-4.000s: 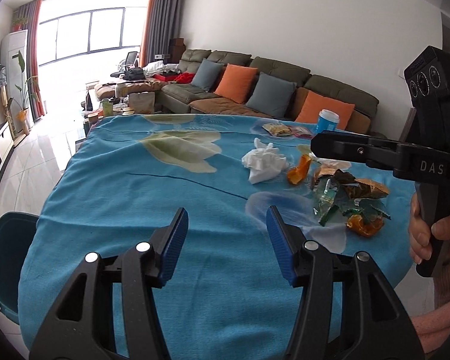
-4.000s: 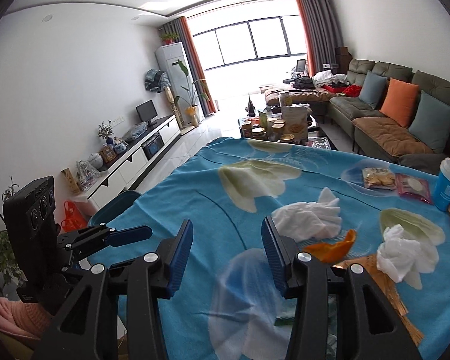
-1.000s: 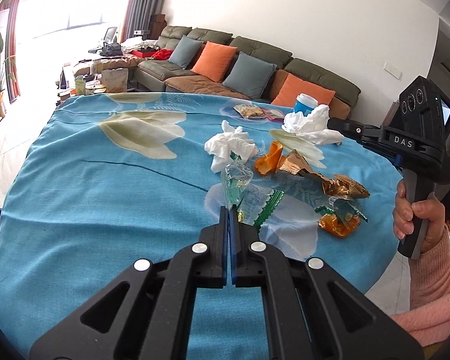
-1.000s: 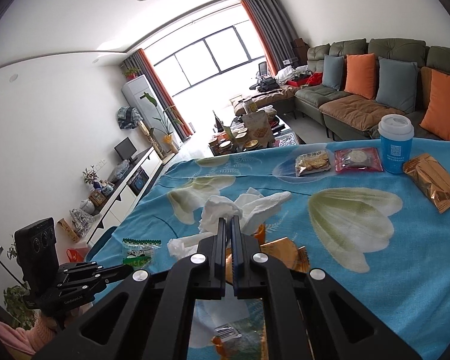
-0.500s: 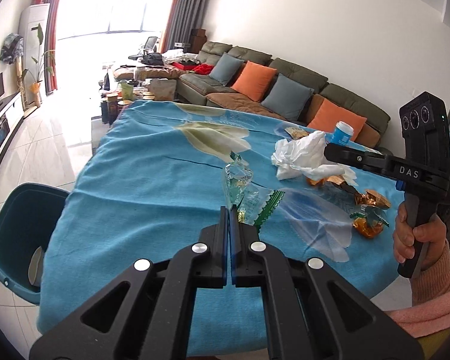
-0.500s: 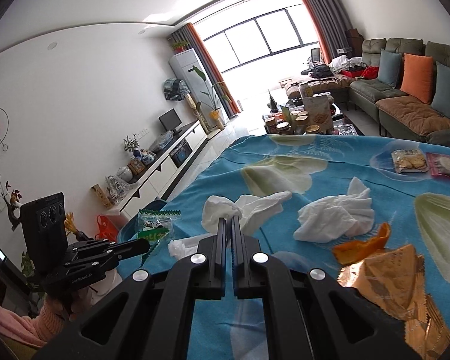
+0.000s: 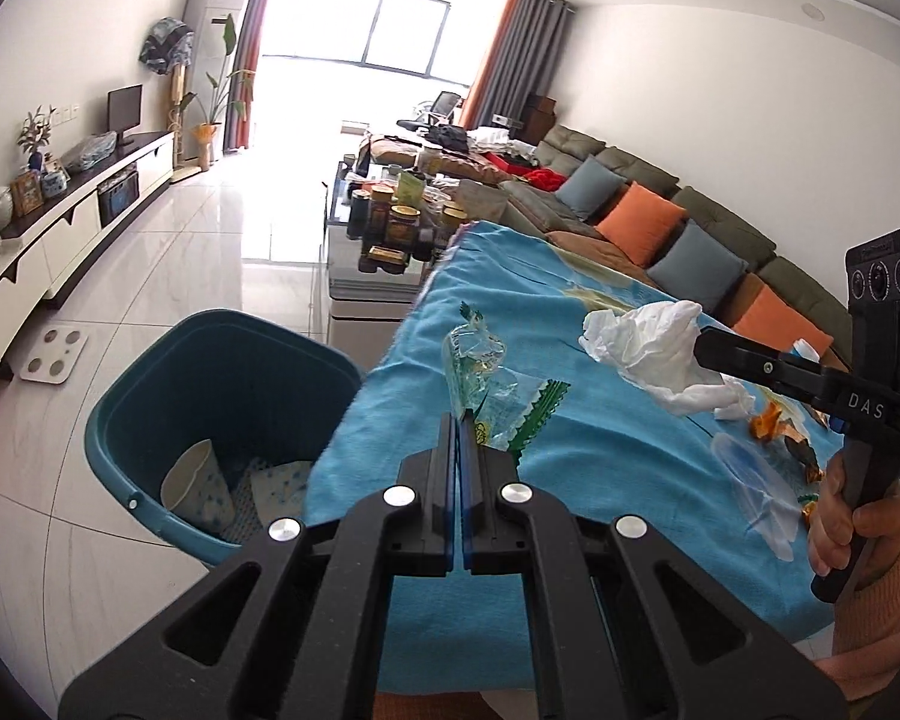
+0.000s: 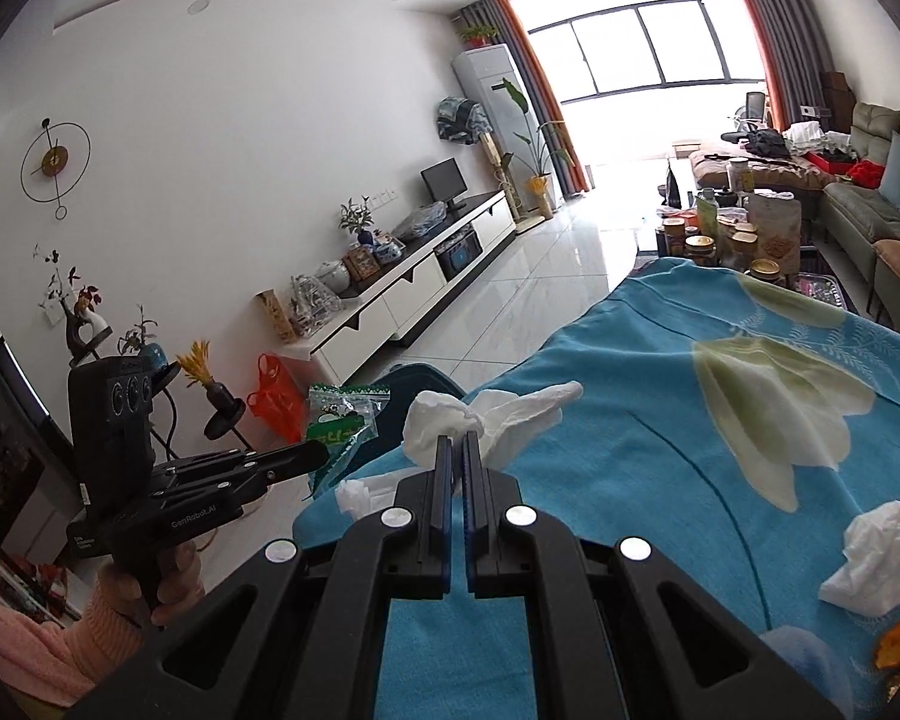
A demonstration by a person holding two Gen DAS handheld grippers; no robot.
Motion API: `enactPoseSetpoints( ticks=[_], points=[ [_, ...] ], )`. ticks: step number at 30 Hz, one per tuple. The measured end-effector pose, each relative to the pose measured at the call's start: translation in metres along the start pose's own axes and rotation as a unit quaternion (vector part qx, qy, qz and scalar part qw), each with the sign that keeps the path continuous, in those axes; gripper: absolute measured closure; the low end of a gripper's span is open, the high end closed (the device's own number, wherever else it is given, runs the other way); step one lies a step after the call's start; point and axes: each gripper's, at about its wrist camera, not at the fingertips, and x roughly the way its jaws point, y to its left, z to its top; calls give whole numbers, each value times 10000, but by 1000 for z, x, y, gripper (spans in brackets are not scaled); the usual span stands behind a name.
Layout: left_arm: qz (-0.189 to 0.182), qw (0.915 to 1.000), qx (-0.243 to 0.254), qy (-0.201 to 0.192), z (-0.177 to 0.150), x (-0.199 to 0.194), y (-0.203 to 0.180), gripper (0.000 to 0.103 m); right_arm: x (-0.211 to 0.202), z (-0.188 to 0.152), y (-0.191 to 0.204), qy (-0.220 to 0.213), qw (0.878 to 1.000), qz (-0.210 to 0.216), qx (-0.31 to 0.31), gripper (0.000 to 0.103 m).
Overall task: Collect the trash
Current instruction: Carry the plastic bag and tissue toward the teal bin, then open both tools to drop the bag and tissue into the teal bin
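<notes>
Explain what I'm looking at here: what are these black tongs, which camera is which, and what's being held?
No robot arm here: a person holds a pair of hand tongs in each hand, each with a camera looking along its fingers. In the left wrist view, the left tongs are shut on a clear plastic wrapper with green print; the right tongs show at the side, held in a hand. In the right wrist view, the right tongs are shut on a crumpled white tissue. More tissue and wrappers lie on the blue tablecloth. A teal bin stands on the floor beside the table.
</notes>
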Motion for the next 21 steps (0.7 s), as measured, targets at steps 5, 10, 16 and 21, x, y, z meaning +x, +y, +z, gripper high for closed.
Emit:
enactPoseSetpoints(
  ticks=[5, 10, 16, 21],
  points=[
    [309, 9993, -209, -86, 3, -7, 31, 101, 29, 10, 19, 184, 9994, 197, -197, 101],
    [582, 9973, -431, -90, 0, -7, 59, 101, 55, 19, 34, 338, 9981, 407, -302, 101],
    [829, 9945, -643, -10, -5, -1, 86, 101, 85, 28, 50, 513, 9962, 511, -484, 101],
    [1038, 9916, -760, 120, -9, 11, 105, 101, 110, 31, 58, 662, 9943, 460, -695, 101]
  ],
)
